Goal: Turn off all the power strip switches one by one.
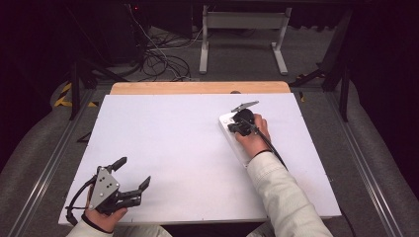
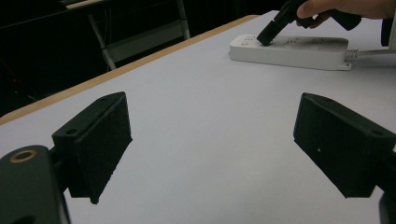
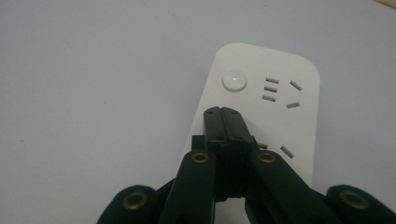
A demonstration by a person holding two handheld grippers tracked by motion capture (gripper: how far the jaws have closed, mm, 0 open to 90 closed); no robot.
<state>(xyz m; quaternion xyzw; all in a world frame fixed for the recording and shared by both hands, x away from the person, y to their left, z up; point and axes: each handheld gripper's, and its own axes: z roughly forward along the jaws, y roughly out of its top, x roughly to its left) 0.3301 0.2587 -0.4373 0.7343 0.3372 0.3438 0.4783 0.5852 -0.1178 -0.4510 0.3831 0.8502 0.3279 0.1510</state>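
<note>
A white power strip [image 1: 225, 120] lies on the right half of the white table top [image 1: 173, 148]. Its round button [image 3: 234, 80] sits at the far end, beside socket slots [image 3: 280, 91]. My right gripper [image 1: 233, 126] is shut, jaws pressed together with nothing between them. Its tips [image 3: 222, 111] point down at the strip [image 3: 275, 65] just short of the button. In the left gripper view the right gripper [image 2: 262, 39] meets the strip's top [image 2: 299, 50] near its end. My left gripper [image 1: 132, 173] rests open at the near left corner, its jaws [image 2: 212, 140] wide apart over bare table.
The strip's white cable [image 2: 371, 53] runs off toward the person's side. A wooden edge [image 1: 197, 88] borders the far side of the table. Beyond it, cables [image 1: 158, 59] and a metal frame [image 1: 242, 29] stand on the floor.
</note>
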